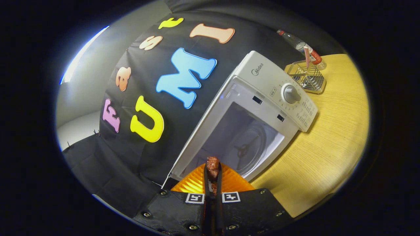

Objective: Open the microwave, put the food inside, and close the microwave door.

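Your gripper (212, 173) has its jaws clamped on a brown food piece (212, 165); the open microwave (249, 121) gapes at one o'clock ahead.

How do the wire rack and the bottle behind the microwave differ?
The wire rack is an open metal basket standing on the wooden table; the bottle is clear plastic with a red label, lying tilted beyond the rack. The rack holds a striped stick; what the bottle holds can't be told. Both sit past the microwave, far from the claw, shut on the food.

White microwave (262, 108) cavity gapes open just ahead of tool (213, 177), w/ brown food chunk (212, 165) pinched; wire rack (306, 77) well apart.
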Motion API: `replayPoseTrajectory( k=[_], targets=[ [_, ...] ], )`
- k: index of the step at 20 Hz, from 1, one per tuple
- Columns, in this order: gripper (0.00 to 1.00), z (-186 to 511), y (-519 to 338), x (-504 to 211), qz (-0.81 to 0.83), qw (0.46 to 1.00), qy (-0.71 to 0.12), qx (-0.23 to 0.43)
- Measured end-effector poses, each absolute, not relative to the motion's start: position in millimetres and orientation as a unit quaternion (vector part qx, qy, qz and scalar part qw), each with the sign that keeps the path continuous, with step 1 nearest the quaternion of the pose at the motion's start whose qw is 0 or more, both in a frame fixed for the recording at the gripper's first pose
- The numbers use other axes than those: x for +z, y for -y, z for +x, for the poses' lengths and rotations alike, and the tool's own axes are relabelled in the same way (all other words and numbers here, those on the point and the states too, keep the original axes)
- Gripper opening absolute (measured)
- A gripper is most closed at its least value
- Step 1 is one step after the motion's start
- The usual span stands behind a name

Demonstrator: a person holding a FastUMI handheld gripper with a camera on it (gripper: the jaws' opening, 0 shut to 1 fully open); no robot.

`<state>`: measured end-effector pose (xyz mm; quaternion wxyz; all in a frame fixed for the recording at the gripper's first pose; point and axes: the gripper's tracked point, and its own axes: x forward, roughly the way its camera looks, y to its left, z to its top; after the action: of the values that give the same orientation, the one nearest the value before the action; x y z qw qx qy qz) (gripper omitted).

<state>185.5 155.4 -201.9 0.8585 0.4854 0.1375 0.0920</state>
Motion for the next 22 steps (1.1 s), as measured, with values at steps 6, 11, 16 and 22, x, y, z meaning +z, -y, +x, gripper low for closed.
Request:
replayPoseTrajectory(
  k=[6,11,16,22],
  targets=[
    [0.05,234,-153,-223,0.508,0.853,-0.100,0.056],
    [0.05,259,-164,-257,0.520,0.846,-0.112,0.042],
    [0.05,270,-175,-288,0.520,0.843,-0.130,0.035],
    [0.06,280,-177,-303,0.519,0.839,-0.163,0.023]
  ],
)
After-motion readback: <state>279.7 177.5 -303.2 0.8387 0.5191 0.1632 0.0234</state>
